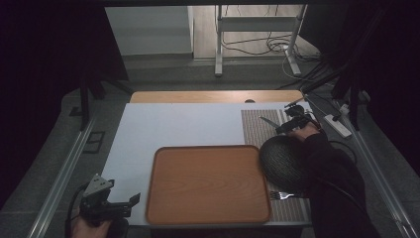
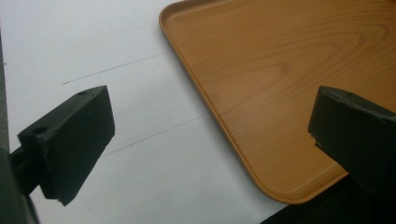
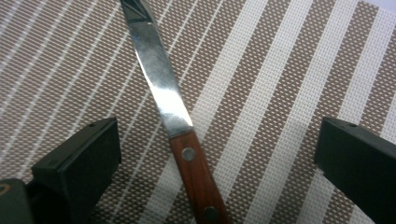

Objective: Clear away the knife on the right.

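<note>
I read this as a lab recording bay: my desk sits between dark curtains, with a metal stand, loose cables and a power strip on the floor beyond.

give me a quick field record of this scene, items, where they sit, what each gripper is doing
work in hand: right gripper reaching for the knife
knife: wooden handle, steel blade, lying flat on the striped mat, between the open fingers, not gripped
left gripper: open, holding nothing, at the near left corner of the tray
tray: wooden, bare, on the white board
bowl: dark, on the mat, right of the tray
fork: on the mat, near edge, partly hidden by the sleeve
</note>
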A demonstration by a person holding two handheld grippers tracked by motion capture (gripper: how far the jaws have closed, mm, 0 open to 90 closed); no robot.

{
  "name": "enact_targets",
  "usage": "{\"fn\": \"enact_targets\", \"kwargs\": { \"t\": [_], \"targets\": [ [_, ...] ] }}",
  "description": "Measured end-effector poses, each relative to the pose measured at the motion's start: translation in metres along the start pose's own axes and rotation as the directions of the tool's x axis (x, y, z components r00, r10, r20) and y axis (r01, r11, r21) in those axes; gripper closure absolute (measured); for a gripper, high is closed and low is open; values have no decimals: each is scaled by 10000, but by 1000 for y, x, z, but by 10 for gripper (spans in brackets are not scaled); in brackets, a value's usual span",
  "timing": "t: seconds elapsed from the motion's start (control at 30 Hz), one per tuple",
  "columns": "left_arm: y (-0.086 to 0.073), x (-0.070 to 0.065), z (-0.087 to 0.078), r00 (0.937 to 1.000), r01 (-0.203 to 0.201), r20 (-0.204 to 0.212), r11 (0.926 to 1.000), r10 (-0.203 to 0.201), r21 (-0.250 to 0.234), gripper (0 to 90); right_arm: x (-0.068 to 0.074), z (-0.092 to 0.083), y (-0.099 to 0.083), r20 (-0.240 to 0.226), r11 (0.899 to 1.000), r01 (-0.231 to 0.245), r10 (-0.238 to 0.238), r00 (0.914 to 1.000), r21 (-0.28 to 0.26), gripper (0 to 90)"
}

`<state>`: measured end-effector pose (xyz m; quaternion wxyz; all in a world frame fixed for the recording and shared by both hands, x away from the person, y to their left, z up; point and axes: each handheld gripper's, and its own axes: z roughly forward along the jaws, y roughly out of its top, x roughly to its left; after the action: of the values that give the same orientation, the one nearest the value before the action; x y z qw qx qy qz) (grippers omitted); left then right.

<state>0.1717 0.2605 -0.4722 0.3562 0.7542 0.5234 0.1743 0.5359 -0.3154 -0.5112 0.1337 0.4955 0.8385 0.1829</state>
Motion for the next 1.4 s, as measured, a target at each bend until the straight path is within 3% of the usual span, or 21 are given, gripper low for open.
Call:
{"fn": "enact_targets", "kwargs": {
  "t": [0.2,0.23,0.37,0.53,0.57,0.63,0.83,1.0,1.17,1.4],
  "targets": [
    [0,0,0,10000,5,1,10000,-5,-2,12,-2,-1,0,-156,9997,228,-229,9996,-79,180],
    [0,0,0,10000,-1,-4,10000,1,-4,12,-3,-4,-1,-294,9989,427,-433,9986,-182,286],
    [0,0,0,10000,-2,-4,10000,2,-4,12,-3,-7,-1,-385,9971,723,-732,9966,-246,407],
    [0,0,0,10000,-26,-34,10000,26,11,12,-5,-10,-2,-648,9940,1045,-1064,9922,-315,640],
    [0,0,0,10000,-18,-27,10000,18,13,12,-5,-10,-3,-676,9934,1089,-1111,9915,-351,734],
    [0,0,0,10000,-21,-38,10000,21,21,12,-6,-11,-4,-764,9917,1218,-1246,9893,-406,772],
    [0,0,0,10000,-22,-46,10000,22,10,12,-9,-11,-4,-924,9921,1173,-1210,9883,-448,777],
    [-1,0,0,10000,-24,-62,10000,24,19,12,-16,-12,-8,-1310,9889,1309,-1392,9816,-703,779],
    [-1,-1,-1,10000,-28,-73,10000,28,16,12,-18,-15,-9,-927,9828,1730,-1785,9796,-643,779],
    [-1,0,-1,10000,12,-67,10000,-12,-18,12,-25,-24,-11,-867,9864,1484,-1543,9842,-708,779]
  ]
}}
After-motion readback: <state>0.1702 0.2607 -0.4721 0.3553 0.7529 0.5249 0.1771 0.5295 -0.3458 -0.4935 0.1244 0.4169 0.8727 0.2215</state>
